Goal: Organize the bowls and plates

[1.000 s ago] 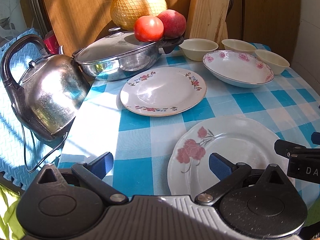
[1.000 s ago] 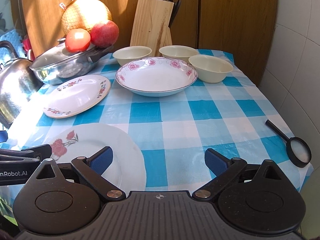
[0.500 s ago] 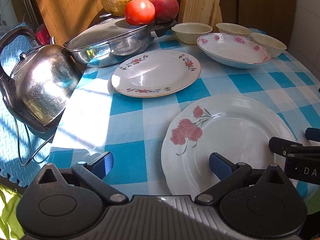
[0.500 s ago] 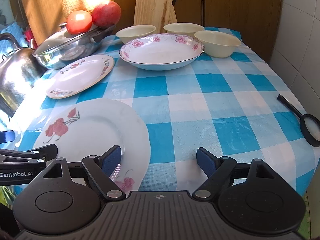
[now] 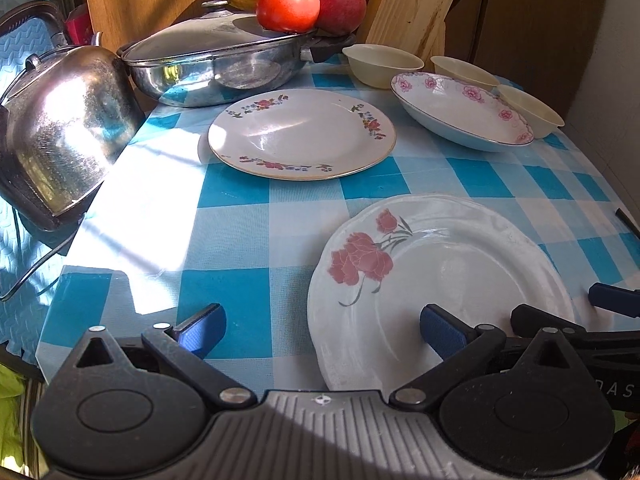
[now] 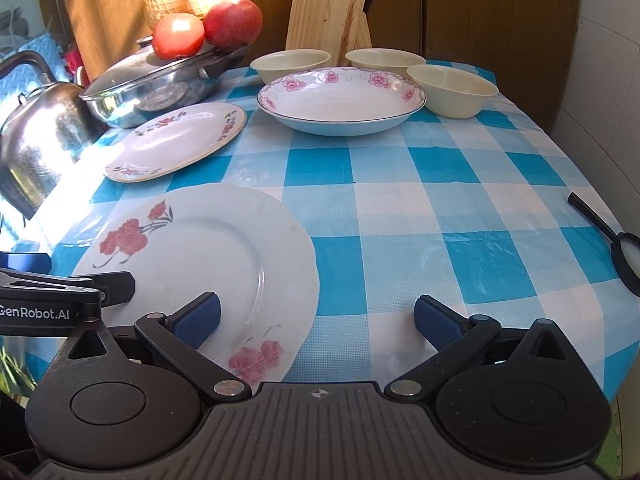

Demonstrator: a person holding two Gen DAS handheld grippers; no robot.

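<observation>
A large white plate with red flowers (image 5: 444, 276) (image 6: 200, 256) lies at the table's near edge. My left gripper (image 5: 320, 328) is open, its right finger over the plate's near rim. My right gripper (image 6: 316, 316) is open, its left finger over the same plate. A smaller flowered plate (image 5: 302, 134) (image 6: 176, 142) lies beyond. A pink-flowered deep dish (image 5: 460, 110) (image 6: 340, 100) sits further back, with three cream bowls (image 6: 290, 64) (image 6: 384, 60) (image 6: 452, 90) around it.
A steel kettle (image 5: 56, 128) stands at the left edge. A lidded steel pan (image 5: 216, 64) carries a tomato, an apple and a netted melon. A wooden knife block (image 6: 328, 8) stands at the back. A black magnifying glass (image 6: 624, 256) lies at the right edge.
Both grippers have moved forward and lower toward the table. The red-flowered plate now sits closer, under a finger of each gripper. Both stay open.
</observation>
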